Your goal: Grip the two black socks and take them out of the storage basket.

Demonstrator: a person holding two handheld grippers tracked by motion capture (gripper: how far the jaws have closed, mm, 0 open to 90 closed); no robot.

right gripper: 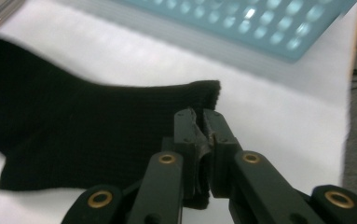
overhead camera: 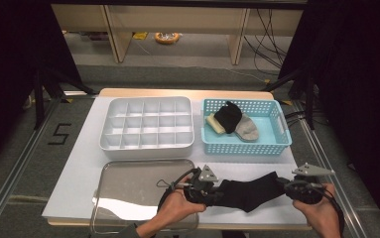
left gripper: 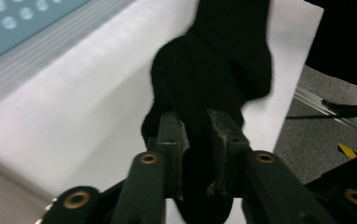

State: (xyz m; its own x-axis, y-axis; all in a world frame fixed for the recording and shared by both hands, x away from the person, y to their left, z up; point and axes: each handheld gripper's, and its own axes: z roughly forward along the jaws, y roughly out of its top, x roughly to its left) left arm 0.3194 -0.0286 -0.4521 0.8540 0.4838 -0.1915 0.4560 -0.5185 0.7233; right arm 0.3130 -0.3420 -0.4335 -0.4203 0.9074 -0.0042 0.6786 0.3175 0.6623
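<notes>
The black sock [overhead camera: 249, 191] is stretched out near the front edge of the white table [overhead camera: 86, 163], to the right of the metal tray [overhead camera: 128, 193], and each end is held by one gripper. The left gripper [overhead camera: 212, 193] has its jaws pressed on the left end of the sock; in the left gripper view the black cloth [left gripper: 213, 70] passes between the two jaws and is pinched there. The right gripper [overhead camera: 285, 184] pinches the right end, and in the right gripper view its jaws are closed on the ribbed cuff [right gripper: 199, 100]. Farther away, on the right, stands the blue basket [overhead camera: 277, 141] with a black sock [overhead camera: 227, 116], a grey sock [overhead camera: 248, 128] and a pale yellow one [overhead camera: 214, 124] inside. To its left is the white divided organizer [overhead camera: 148, 124].
</notes>
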